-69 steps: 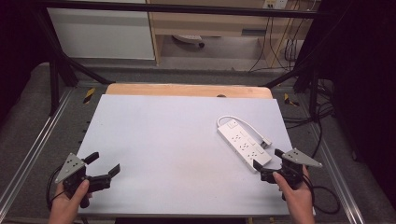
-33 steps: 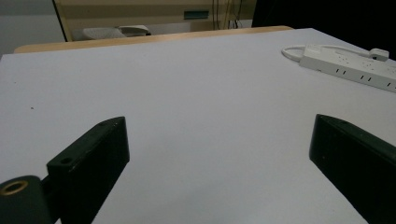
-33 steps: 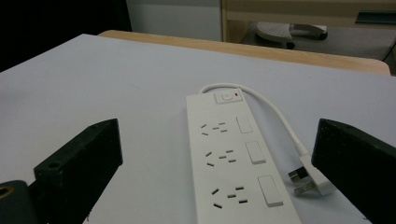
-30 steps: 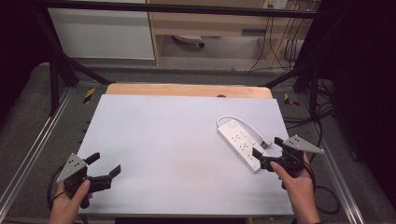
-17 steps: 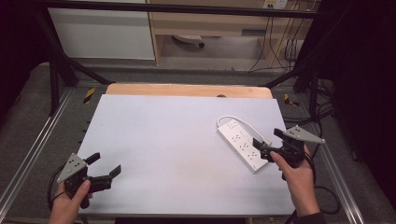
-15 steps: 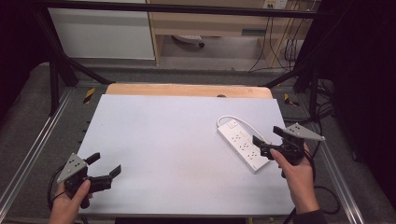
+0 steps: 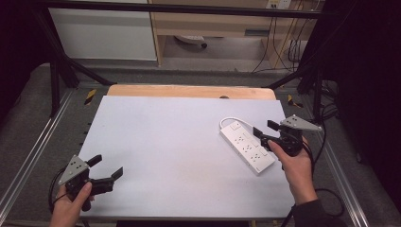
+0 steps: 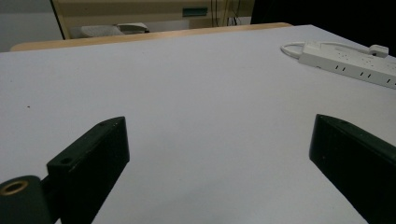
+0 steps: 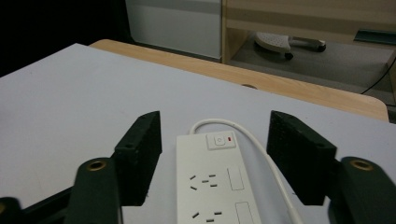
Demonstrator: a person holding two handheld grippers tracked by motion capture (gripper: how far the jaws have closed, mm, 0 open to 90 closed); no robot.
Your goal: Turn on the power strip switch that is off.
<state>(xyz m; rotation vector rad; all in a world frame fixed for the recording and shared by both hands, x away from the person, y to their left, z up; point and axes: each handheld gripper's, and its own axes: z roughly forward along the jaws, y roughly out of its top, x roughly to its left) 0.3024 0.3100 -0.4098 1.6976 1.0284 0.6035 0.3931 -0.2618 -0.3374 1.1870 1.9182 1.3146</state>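
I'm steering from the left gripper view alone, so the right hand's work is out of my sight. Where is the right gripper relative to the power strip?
Observer: The right gripper straddles the power strip; its jaws have just been closing, but gaps remain on both sides.
Operator: Which end does it face?
Observer: The end with the switch, by a small red light.
Operator: Where does the cord run?
Observer: The white cord loops from that end and passes inside the right-hand jaw.
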